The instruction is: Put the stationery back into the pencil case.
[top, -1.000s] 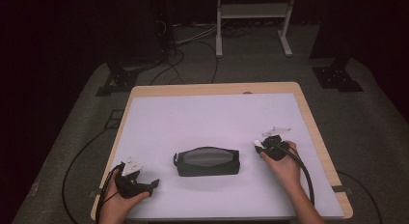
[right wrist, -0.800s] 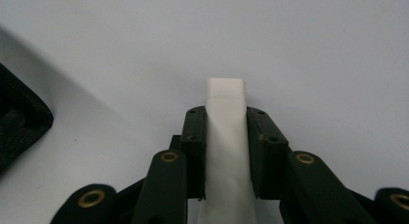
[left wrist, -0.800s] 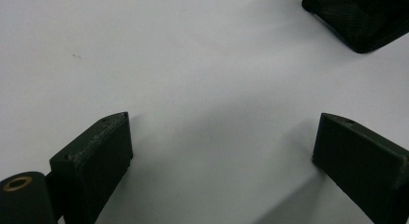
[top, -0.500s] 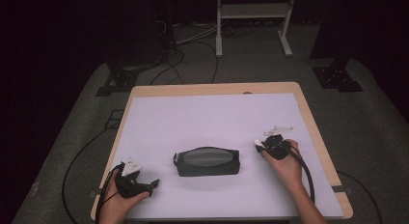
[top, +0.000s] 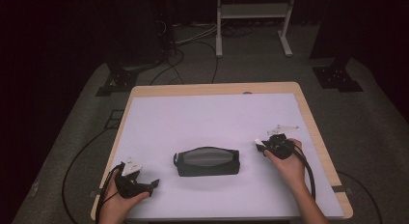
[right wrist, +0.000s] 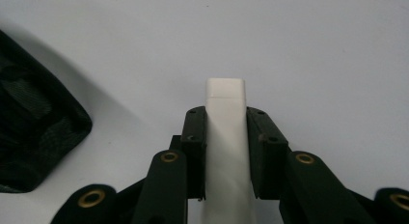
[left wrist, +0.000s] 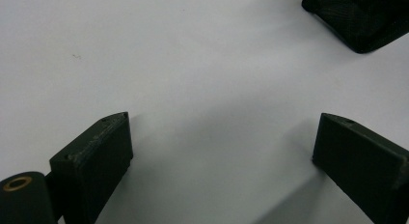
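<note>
Two claws rest low on the table [top: 212, 113]. My right claw [top: 261, 146] squeezes a white block [right wrist: 225, 132], pointing at nine o'clock toward the black pouch [top: 207, 161]. My left claw [top: 153, 184] is wide open.

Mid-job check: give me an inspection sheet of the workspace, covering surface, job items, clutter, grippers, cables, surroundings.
Surface: white mat on a wood-edged table.
Job's things: black pouch lying flat mid-table; white bar clamped upright between the right jaws.
Clutter: nothing seen.
Grippers: left hand-held gripper open over bare mat, near the pouch's corner; right hand-held gripper shut on the white bar, beside the pouch.
Cables: one trails from each gripper; more lie on the floor.
Surroundings: dark room, grey carpet, white stand behind.
</note>
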Demonstrator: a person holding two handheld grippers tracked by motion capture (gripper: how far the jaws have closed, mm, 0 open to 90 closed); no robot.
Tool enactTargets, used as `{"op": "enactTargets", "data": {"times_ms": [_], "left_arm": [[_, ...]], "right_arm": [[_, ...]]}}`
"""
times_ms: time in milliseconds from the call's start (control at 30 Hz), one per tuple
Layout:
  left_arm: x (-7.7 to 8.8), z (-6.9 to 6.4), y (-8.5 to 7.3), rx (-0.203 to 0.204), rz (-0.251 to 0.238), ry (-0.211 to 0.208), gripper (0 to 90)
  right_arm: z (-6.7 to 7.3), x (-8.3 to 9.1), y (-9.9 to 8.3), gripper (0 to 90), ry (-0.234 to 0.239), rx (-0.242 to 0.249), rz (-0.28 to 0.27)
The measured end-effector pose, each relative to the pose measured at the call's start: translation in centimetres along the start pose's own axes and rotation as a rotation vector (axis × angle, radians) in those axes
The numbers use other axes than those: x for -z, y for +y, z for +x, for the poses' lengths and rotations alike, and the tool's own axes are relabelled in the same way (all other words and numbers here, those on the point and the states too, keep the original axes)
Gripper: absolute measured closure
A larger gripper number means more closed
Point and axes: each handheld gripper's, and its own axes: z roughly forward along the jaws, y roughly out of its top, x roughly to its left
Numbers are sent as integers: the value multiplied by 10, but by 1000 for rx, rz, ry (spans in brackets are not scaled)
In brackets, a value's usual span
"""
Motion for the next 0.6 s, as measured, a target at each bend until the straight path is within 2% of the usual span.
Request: {"op": "enactTargets", "data": {"times_ms": [600], "left_arm": [[0, 0, 0, 0, 1, 0, 58]], "right_arm": [[16, 17, 12, 703, 99, 70, -53]]}}
